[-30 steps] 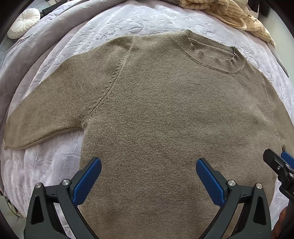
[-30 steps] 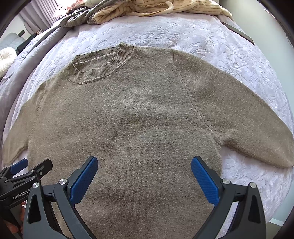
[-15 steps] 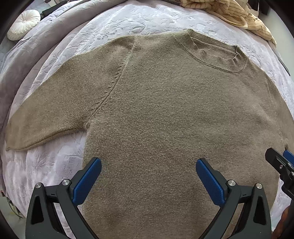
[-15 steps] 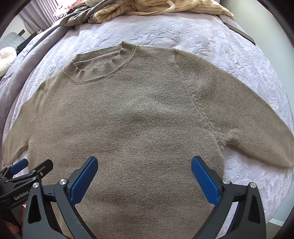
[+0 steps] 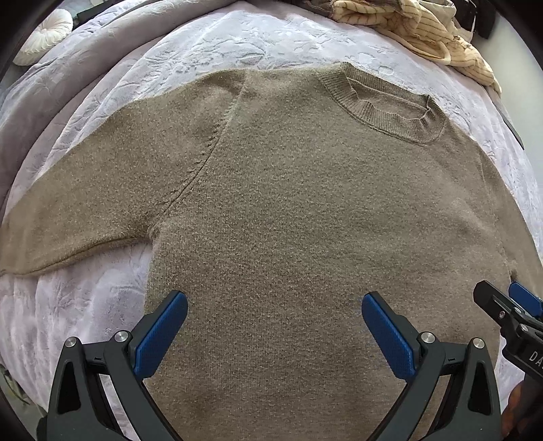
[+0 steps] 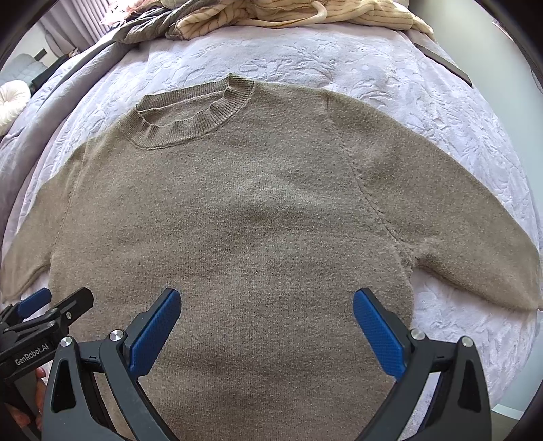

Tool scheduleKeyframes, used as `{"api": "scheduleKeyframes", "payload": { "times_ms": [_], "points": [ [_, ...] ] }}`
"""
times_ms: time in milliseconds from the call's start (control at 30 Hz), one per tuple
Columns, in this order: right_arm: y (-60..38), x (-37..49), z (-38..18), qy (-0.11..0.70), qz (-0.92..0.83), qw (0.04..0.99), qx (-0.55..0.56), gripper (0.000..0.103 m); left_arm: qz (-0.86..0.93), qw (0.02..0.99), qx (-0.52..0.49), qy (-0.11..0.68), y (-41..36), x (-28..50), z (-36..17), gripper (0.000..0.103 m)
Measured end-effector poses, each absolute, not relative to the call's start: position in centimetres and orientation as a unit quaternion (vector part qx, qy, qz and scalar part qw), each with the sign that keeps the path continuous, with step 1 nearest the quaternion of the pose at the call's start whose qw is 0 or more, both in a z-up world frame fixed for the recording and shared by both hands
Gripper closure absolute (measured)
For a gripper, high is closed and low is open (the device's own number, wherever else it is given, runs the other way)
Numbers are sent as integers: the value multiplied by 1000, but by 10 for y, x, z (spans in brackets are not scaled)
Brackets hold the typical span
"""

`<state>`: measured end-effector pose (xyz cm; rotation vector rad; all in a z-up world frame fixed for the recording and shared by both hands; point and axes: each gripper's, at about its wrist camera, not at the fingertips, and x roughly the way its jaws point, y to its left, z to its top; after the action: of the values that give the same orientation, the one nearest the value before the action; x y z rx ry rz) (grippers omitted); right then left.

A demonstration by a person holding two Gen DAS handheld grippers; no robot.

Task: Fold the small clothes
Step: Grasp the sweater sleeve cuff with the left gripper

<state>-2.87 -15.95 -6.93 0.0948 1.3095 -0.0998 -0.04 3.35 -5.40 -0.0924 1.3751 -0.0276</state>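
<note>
A brown knit sweater (image 5: 288,210) lies flat and face up on the bed, collar (image 5: 383,105) at the far side, both sleeves spread out. It also fills the right wrist view (image 6: 244,217). My left gripper (image 5: 274,325) is open and empty, held above the sweater's lower body towards the left sleeve (image 5: 85,210). My right gripper (image 6: 266,322) is open and empty above the lower body towards the right sleeve (image 6: 458,230). Each gripper shows at the edge of the other's view: the right one (image 5: 509,312) and the left one (image 6: 44,312).
The bed has a lilac embossed cover (image 6: 356,61). A heap of cream striped clothes (image 6: 305,13) lies at the far edge, with grey cloth (image 6: 146,27) beside it. A round white cushion (image 5: 44,37) sits far left. A dark flat object (image 6: 441,62) lies at the far right.
Both grippers have drawn back a little towards the hem, so the sweater sits slightly lower in both views. Both remain open.
</note>
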Motion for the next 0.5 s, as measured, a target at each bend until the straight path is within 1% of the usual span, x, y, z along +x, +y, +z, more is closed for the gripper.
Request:
{"api": "scheduleKeyframes", "payload": {
  "times_ms": [300, 500],
  "points": [
    [-139, -25, -65, 607, -34, 794, 27, 2, -13, 775, -73, 628, 64, -2, -52, 0],
    [-104, -21, -67, 607, -2, 795, 14, 2, -7, 778, -121, 617, 120, -10, -57, 0]
  ]
}}
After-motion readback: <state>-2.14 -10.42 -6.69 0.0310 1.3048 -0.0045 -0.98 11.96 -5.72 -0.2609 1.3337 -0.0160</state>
